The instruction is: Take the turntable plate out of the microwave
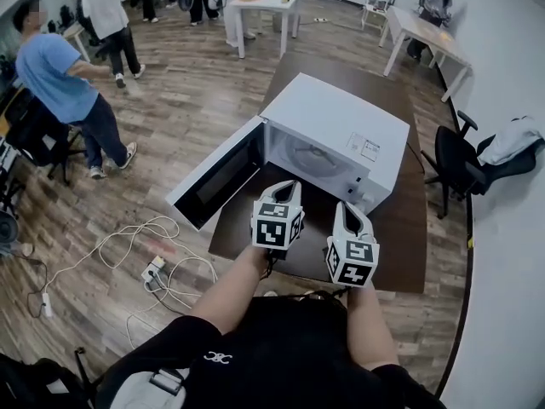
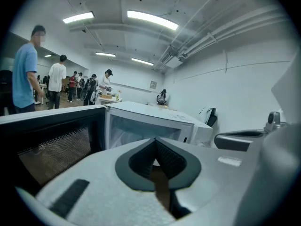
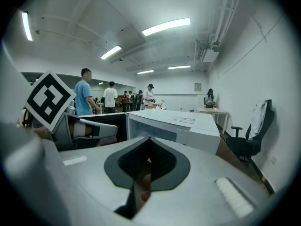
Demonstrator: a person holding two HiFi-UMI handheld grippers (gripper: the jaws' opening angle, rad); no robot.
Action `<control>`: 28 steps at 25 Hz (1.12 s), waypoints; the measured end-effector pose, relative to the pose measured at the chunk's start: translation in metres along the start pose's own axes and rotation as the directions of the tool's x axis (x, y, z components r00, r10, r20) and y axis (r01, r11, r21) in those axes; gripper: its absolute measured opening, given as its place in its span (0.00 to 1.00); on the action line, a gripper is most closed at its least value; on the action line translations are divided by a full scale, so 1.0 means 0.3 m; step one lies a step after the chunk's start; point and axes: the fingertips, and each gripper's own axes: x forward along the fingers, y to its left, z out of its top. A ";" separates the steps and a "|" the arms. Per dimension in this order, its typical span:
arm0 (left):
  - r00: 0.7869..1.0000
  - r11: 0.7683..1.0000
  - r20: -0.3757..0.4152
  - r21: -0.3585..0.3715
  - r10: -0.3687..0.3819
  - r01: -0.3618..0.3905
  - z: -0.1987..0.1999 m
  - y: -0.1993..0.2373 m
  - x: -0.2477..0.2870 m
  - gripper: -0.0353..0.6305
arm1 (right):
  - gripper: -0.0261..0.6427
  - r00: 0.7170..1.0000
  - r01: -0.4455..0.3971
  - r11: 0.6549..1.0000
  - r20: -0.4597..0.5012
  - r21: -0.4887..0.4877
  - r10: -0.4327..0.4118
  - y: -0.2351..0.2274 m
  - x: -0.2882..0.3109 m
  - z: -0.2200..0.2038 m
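The microwave sits on the dark bench with its door swung wide open to the left. Inside the lit cavity lies the turntable plate, a pale round shape flat on the floor of the oven, though it is hazy from here. The person holds both tools just in front of the opening, side by side. The left tongs are pressed together with nothing between them. The right tongs are likewise pressed together and empty, and neither pair touches the plate.
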 end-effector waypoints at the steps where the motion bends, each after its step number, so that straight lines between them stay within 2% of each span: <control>1: 1.000 1.000 -0.005 -0.003 0.009 -0.009 -0.009 0.010 0.014 0.07 | 0.05 1.000 0.001 1.000 -0.007 0.005 -0.001 -0.006 0.008 -0.008; 4: 0.999 0.999 -0.001 0.014 0.043 -0.043 -0.028 0.035 0.055 0.07 | 0.05 1.000 -0.002 1.000 -0.021 0.018 0.003 -0.025 0.037 -0.027; 8: 0.997 0.993 0.003 0.092 0.080 -0.080 -0.043 0.061 0.115 0.06 | 0.05 0.999 -0.012 1.000 -0.034 0.028 0.013 -0.042 0.088 -0.044; 10: 0.995 0.991 0.009 0.092 0.098 -0.098 -0.047 0.080 0.145 0.06 | 0.05 0.999 -0.027 0.999 -0.042 0.021 0.028 -0.041 0.114 -0.049; 13: 0.993 0.992 0.017 0.043 0.115 -0.116 -0.056 0.117 0.196 0.06 | 0.05 0.997 -0.053 0.999 -0.058 0.006 0.054 -0.036 0.153 -0.061; 16: 0.995 0.995 0.013 -0.020 0.103 -0.102 -0.073 0.154 0.259 0.06 | 0.05 0.994 -0.077 0.997 -0.080 -0.010 0.076 -0.037 0.191 -0.077; 22: 0.998 0.995 -0.037 -0.075 0.059 -0.062 -0.121 0.206 0.391 0.06 | 0.05 0.989 -0.092 0.995 -0.116 -0.025 0.089 -0.065 0.236 -0.098; 28: 0.995 0.984 -0.095 -0.172 0.031 -0.047 -0.192 0.264 0.529 0.06 | 0.05 0.985 -0.092 0.995 -0.148 -0.026 0.088 -0.114 0.260 -0.134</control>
